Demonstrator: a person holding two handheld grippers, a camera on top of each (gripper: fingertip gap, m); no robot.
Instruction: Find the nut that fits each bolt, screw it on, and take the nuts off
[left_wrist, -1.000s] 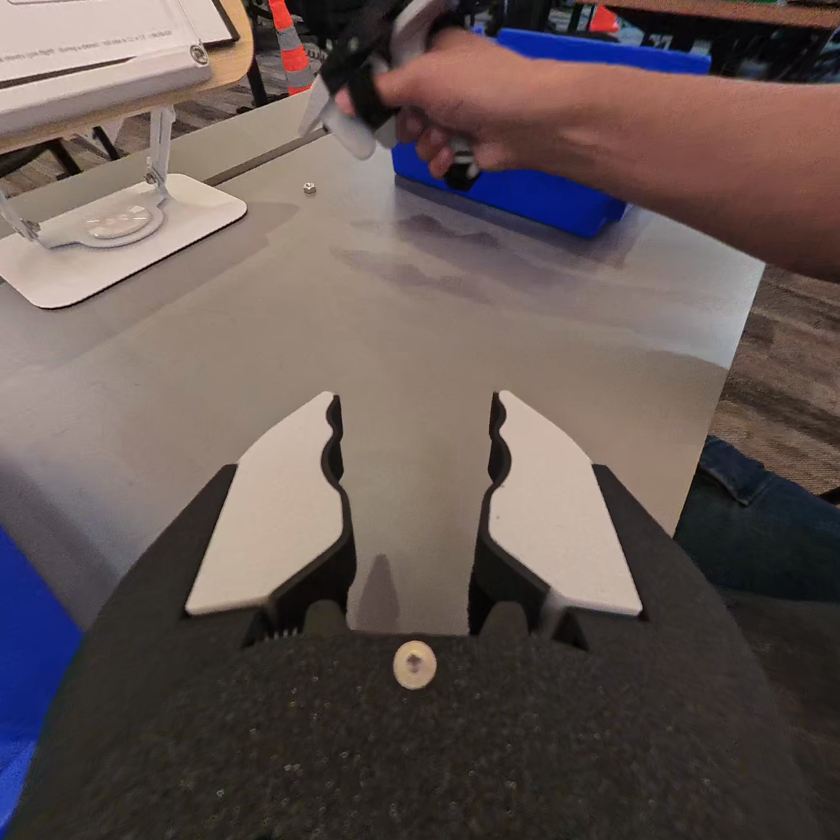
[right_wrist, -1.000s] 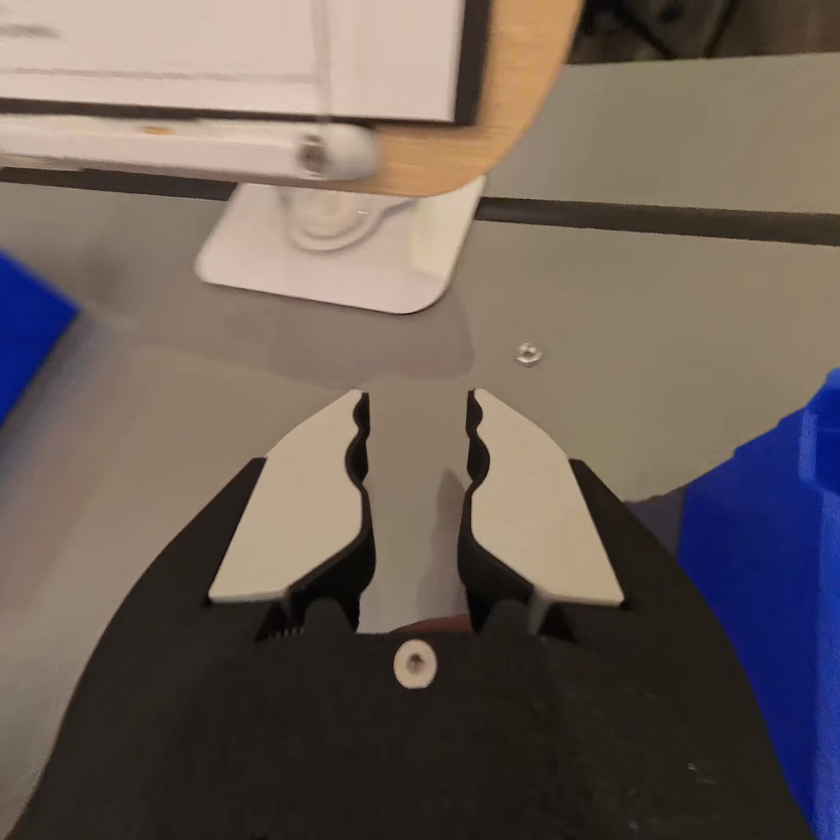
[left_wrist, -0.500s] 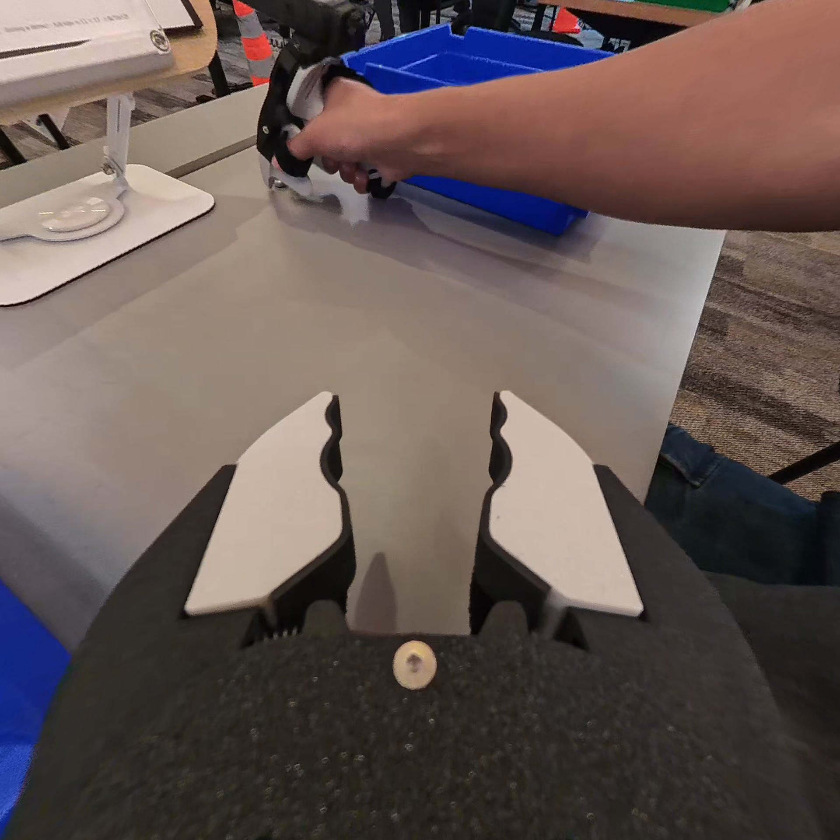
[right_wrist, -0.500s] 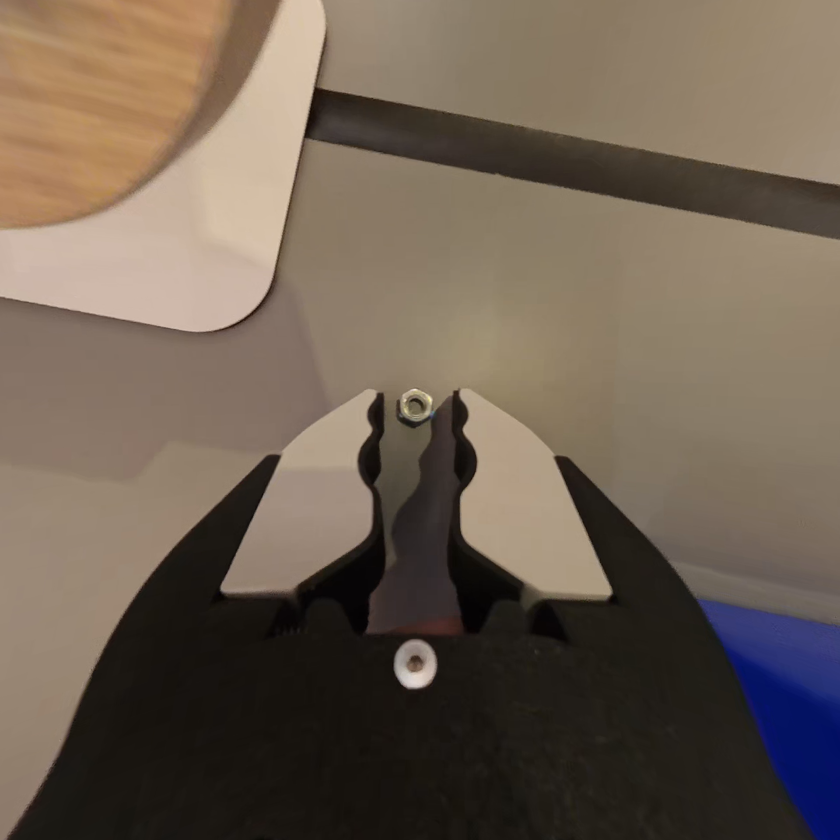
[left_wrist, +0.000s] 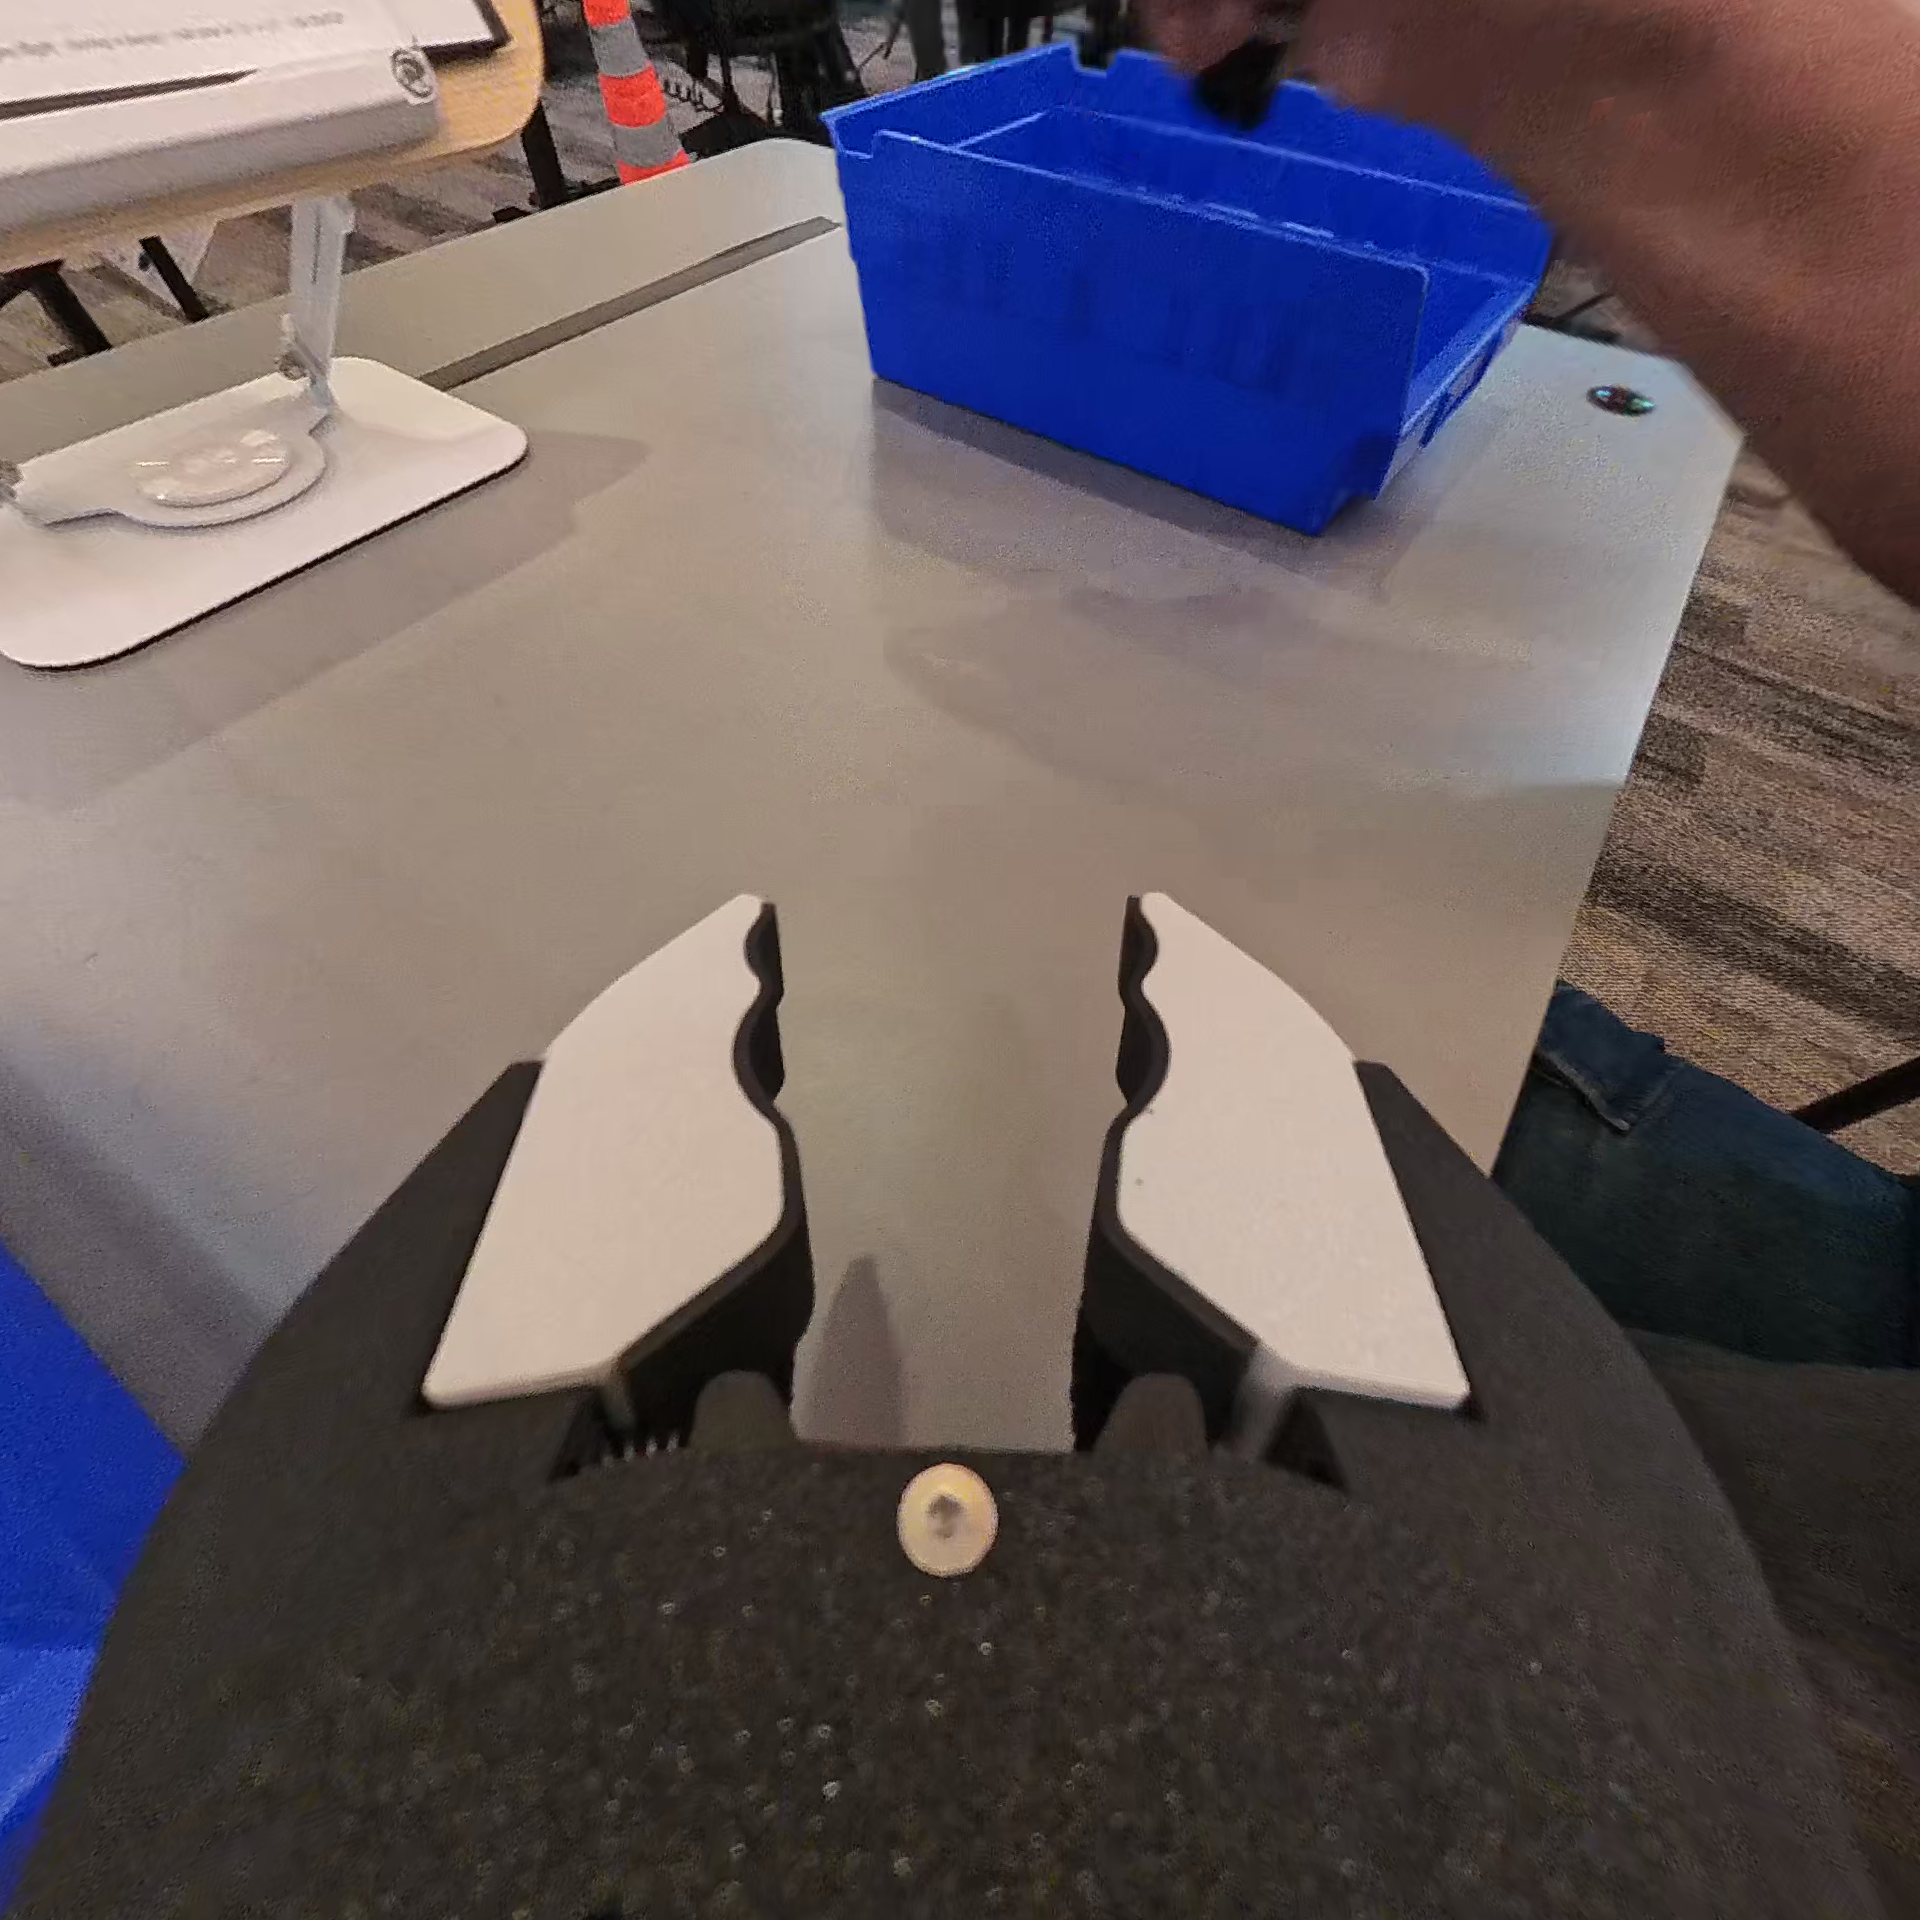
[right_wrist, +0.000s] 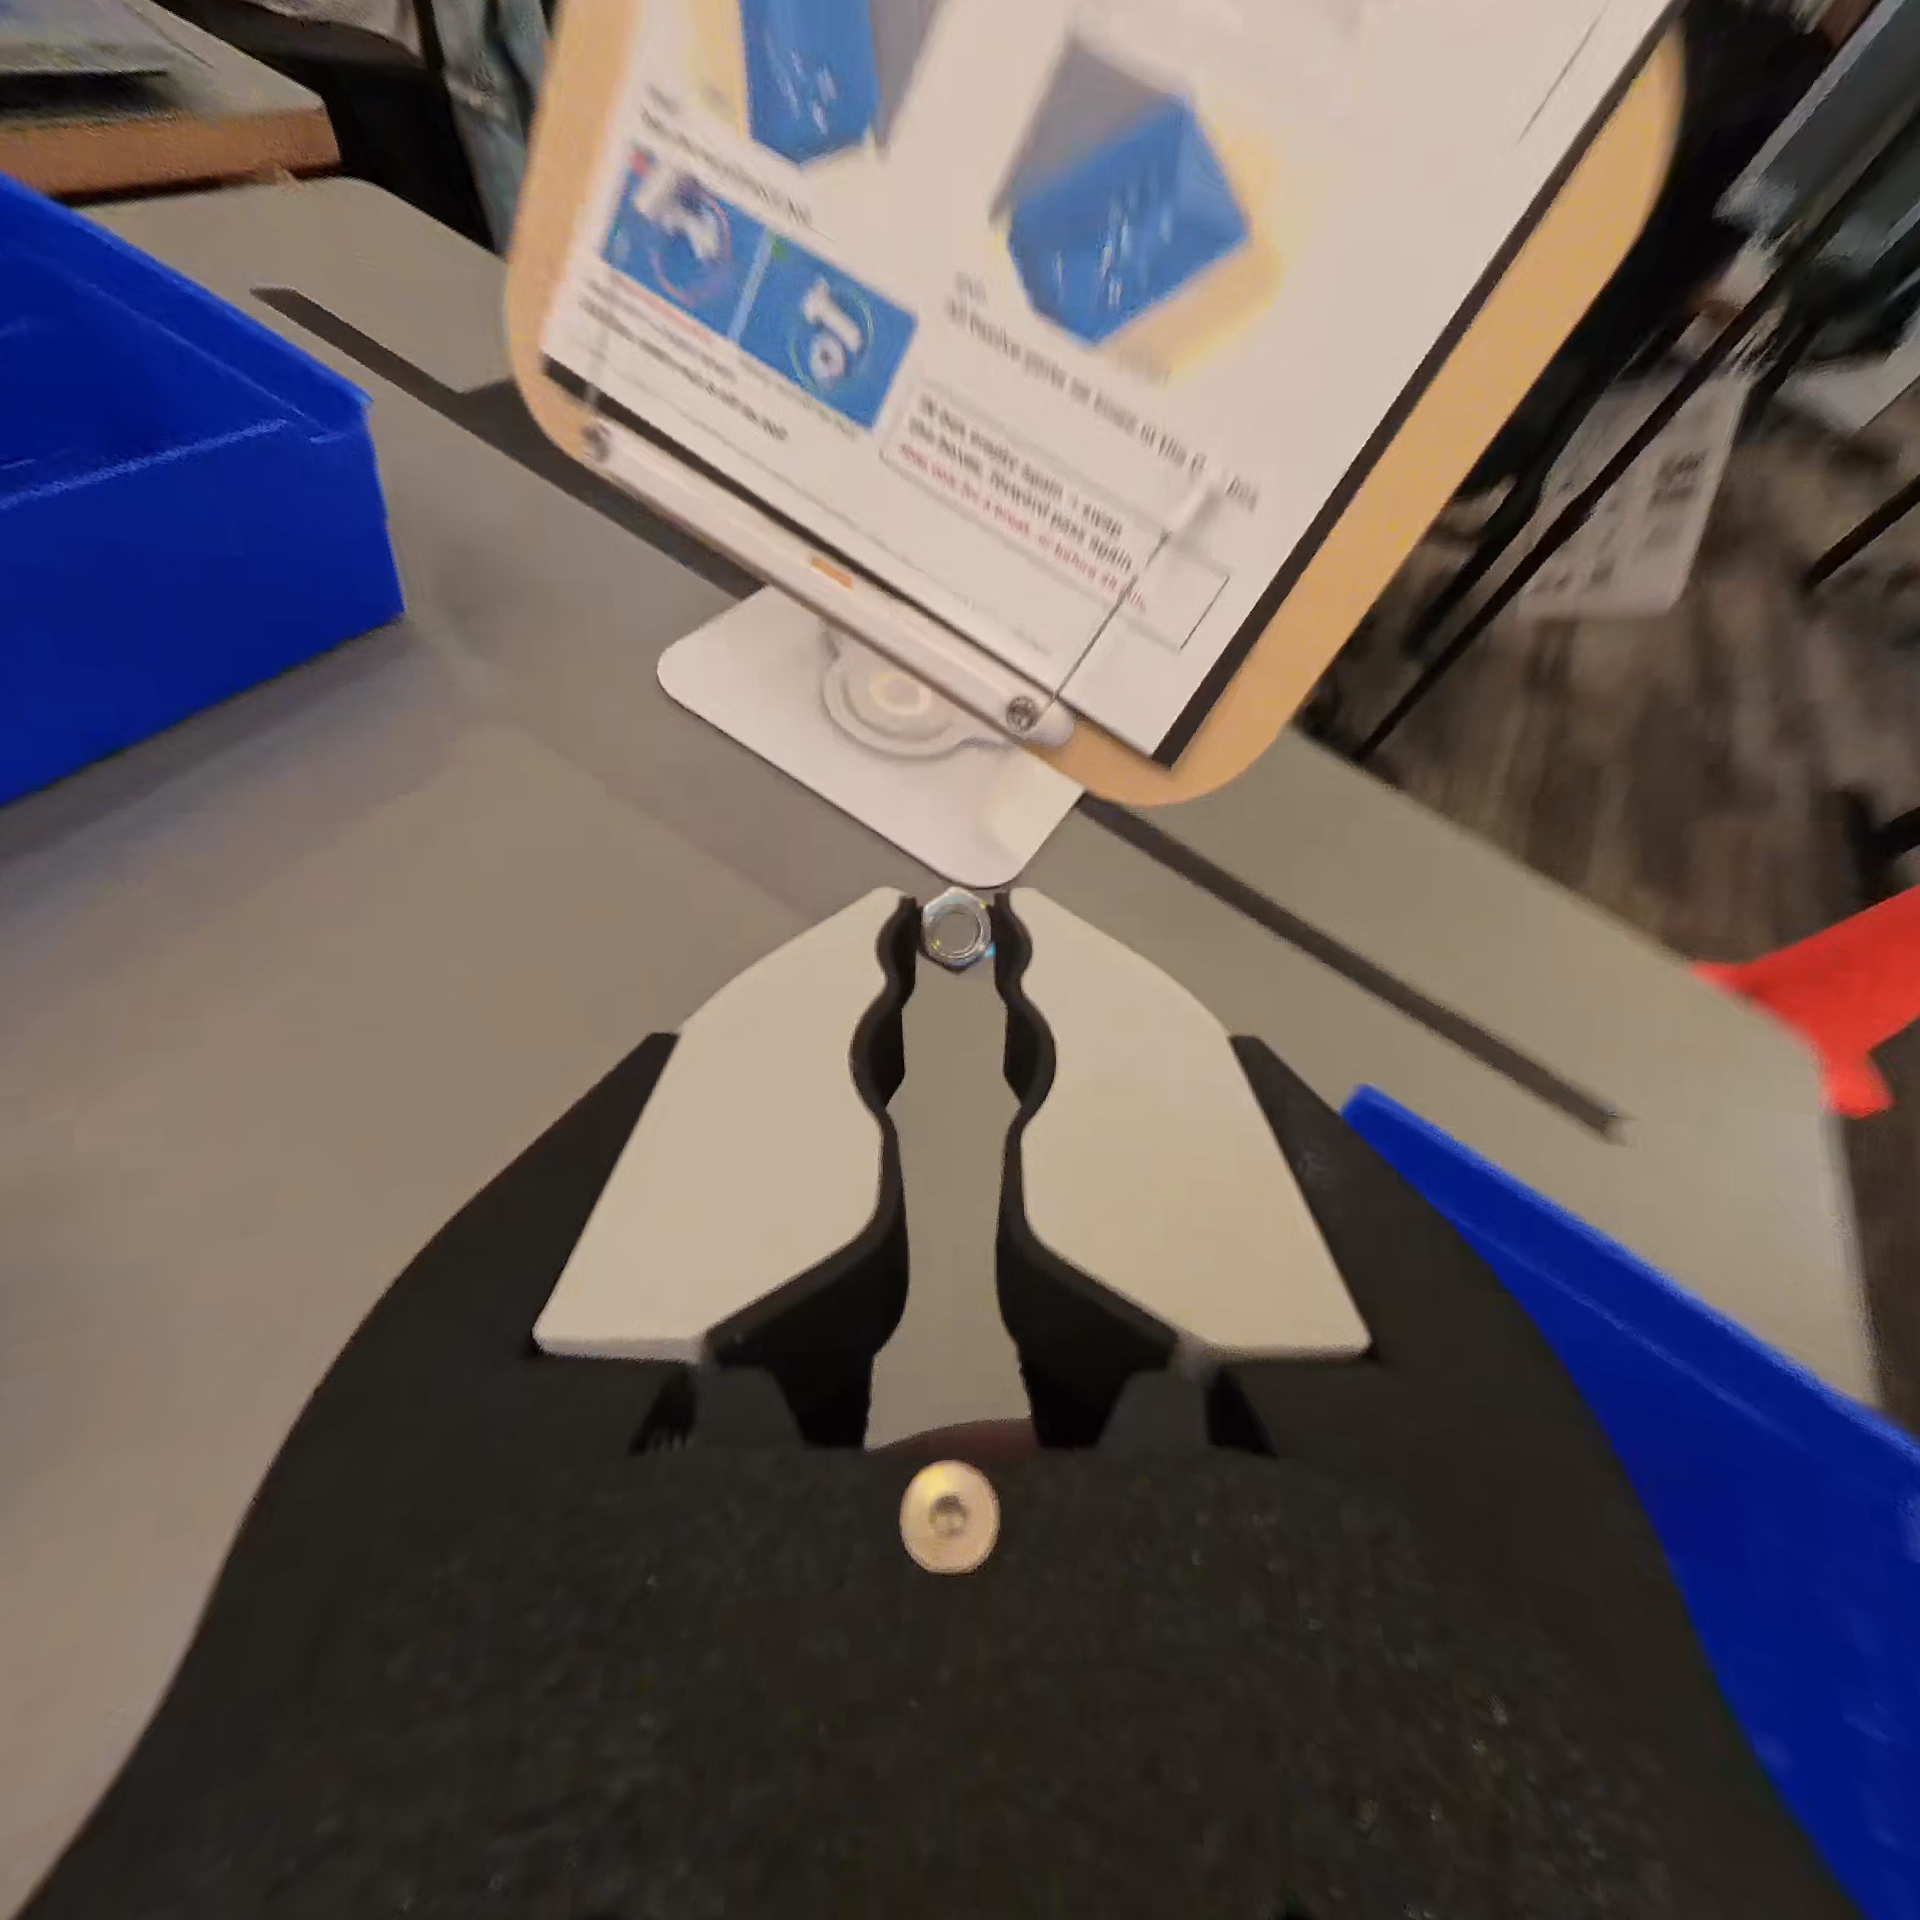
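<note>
The right gripper pinched a small silver nut at its very fingertips, lifted clear of the grey table. The left gripper hung spread and empty. No bolt showed anywhere, so matching and threading apparently remained undone.

The grey table is the landmark for every colour here. On its far side sits a bright blue bin; a second blue bin shows at its left edge in the right wrist view. The stand's base on the table is white, and the board above it is pale tan wood carrying a white sheet with blue pictures. Beyond the table stands an orange cone with pale grey bands. The nut is shiny silver. Each gripper has light grey fingers on a speckled black body. The carpet beside the table is mottled brown and grey.
</note>
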